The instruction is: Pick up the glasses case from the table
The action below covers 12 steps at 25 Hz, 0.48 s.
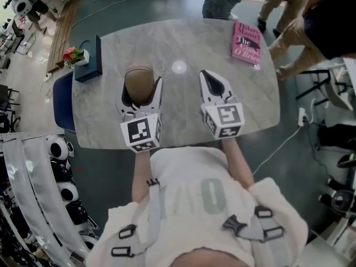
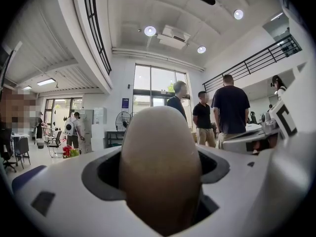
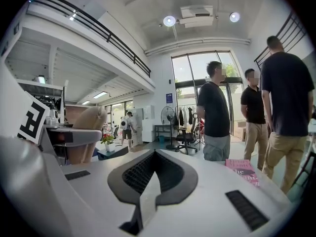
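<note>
Currently, your left hand-held gripper is clamped on the brown glasses case. The left gripper view shows the case filling the gap between the jaws, in contact on each side. The case is over the near half of the grey marble tabletop, at your 11 o'clock. No view confirms whether it is clear of the surface. Your right hand-held gripper is at your 1 o'clock, jaws pressed together with nothing between them, apart from the case. A pink book lies at the tabletop's 2 o'clock corner. A dark box sits at the 10 o'clock edge, with flowers just beside it.
</note>
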{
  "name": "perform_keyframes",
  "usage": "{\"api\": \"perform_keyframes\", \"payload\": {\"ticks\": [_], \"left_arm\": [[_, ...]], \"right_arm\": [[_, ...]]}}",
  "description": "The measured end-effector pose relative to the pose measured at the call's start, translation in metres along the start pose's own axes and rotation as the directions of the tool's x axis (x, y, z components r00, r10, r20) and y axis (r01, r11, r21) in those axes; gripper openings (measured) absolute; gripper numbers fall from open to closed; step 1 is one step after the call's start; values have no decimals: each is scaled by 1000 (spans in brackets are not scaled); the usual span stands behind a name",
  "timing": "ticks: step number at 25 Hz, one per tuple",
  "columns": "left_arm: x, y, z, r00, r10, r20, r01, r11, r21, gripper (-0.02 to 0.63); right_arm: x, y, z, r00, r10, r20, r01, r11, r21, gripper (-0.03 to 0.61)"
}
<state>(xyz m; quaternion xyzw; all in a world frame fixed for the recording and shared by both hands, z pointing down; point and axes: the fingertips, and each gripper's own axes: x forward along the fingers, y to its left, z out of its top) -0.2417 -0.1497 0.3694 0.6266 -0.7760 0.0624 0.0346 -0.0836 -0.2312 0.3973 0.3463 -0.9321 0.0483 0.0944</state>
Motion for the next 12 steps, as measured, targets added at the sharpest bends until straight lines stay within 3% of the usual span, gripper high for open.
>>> {"api": "perform_keyframes", "payload": {"ticks": [12], "left_arm": [[0, 4, 0, 1000, 6, -1, -6, 1000, 6, 400]], "right_arm": [[-1, 1, -4, 1000, -5, -8, 5, 1000, 6, 2]]}}
